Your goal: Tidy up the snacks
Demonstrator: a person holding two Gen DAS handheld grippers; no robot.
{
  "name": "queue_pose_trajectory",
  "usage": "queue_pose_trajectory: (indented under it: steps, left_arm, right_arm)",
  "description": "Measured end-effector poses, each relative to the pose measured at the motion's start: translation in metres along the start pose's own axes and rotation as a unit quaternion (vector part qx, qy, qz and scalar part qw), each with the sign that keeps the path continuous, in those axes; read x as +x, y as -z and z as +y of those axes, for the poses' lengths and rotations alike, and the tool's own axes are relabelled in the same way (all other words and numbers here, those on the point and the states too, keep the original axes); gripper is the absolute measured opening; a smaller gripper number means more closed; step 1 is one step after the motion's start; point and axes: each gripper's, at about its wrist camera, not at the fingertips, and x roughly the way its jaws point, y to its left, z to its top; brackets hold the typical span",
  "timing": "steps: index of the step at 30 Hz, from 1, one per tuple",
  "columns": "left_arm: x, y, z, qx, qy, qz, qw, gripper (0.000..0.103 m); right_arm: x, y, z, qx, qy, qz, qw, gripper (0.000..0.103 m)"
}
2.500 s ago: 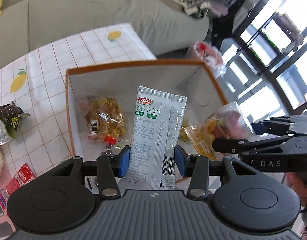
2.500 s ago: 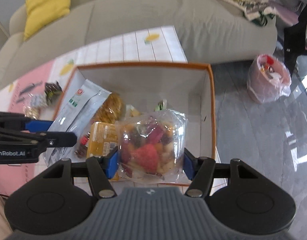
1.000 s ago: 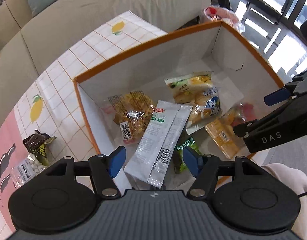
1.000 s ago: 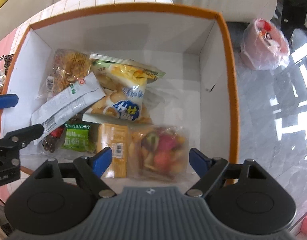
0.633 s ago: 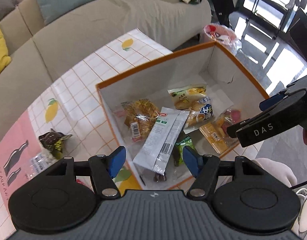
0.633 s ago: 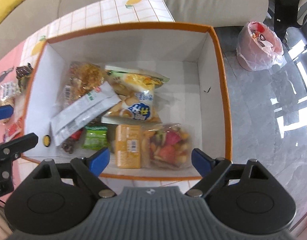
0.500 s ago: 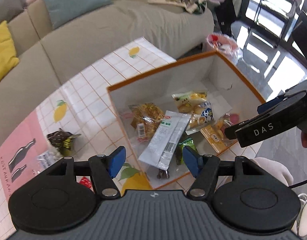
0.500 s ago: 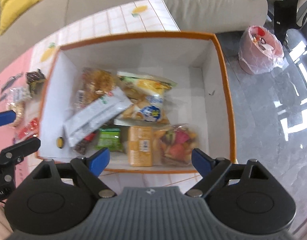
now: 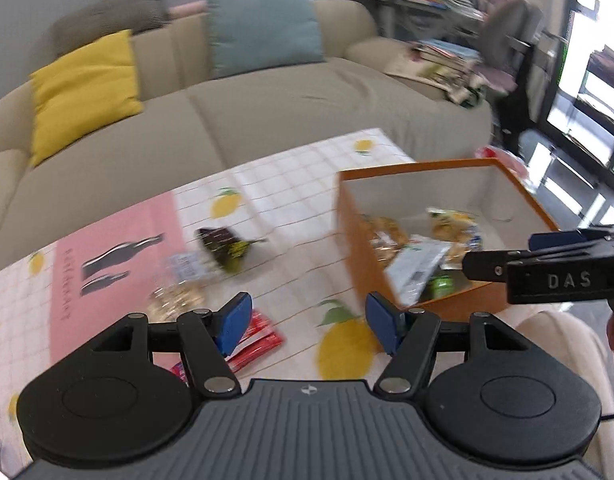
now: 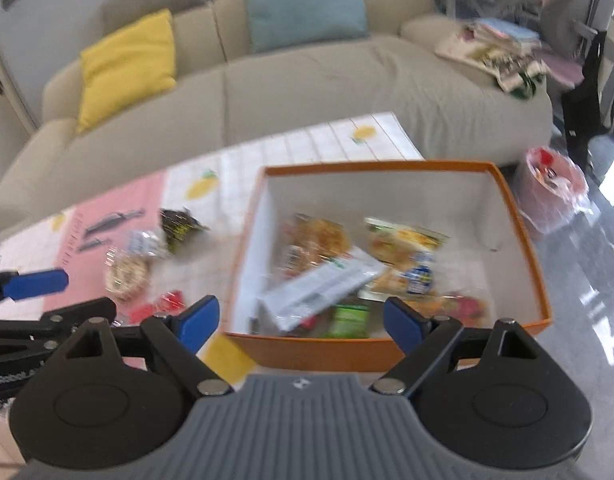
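Note:
An orange box [image 10: 371, 166] with white walls holds several snacks, among them a long silver packet [image 10: 323, 284], a yellow chips bag [image 10: 407, 256], a green packet [image 10: 349, 316] and a clear fruit bag [image 10: 463, 306]. My right gripper [image 10: 301, 322] hangs open and empty above the box's near rim. My left gripper [image 9: 309, 320] is also open and empty, over the lemon-print tablecloth [image 9: 291, 184] left of the box [image 9: 423, 172]. Loose snacks lie beyond it: red packets [image 9: 255, 340], a dark packet [image 9: 225, 246] and a small white pack [image 9: 185, 266]. The frames are blurred by motion.
A beige sofa [image 9: 267, 120] with a yellow cushion [image 9: 83, 88] and a teal cushion [image 9: 263, 28] runs behind the table. A pink rubbish bag [image 10: 555, 188] stands on the grey floor right of the box. A cream sleeve [image 9: 555, 340] shows at the lower right.
Both grippers let go of their packets, which now lie in the box, then drew back and up. The left one swung left over the tablecloth, so the loose snacks came into view.

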Motion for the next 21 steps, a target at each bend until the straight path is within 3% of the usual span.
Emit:
queue_pose_trajectory:
  steps: [7, 13, 21]
  left_arm:
    - [-0.023, 0.036, 0.048, -0.036, -0.009, -0.023, 0.9990, 0.076]
    - [-0.021, 0.068, 0.081, -0.069, -0.010, -0.009, 0.9975, 0.076]
    - [-0.002, 0.098, 0.104, -0.087, -0.009, 0.028, 0.9958, 0.076]
  right_arm:
    - [-0.001, 0.038, 0.058, -0.026, -0.006, -0.059, 0.998, 0.080]
    - [0.008, 0.059, 0.092, -0.053, -0.038, -0.060, 0.996, 0.070]
    - [0.034, 0.085, 0.127, -0.114, -0.046, -0.034, 0.992, 0.060]
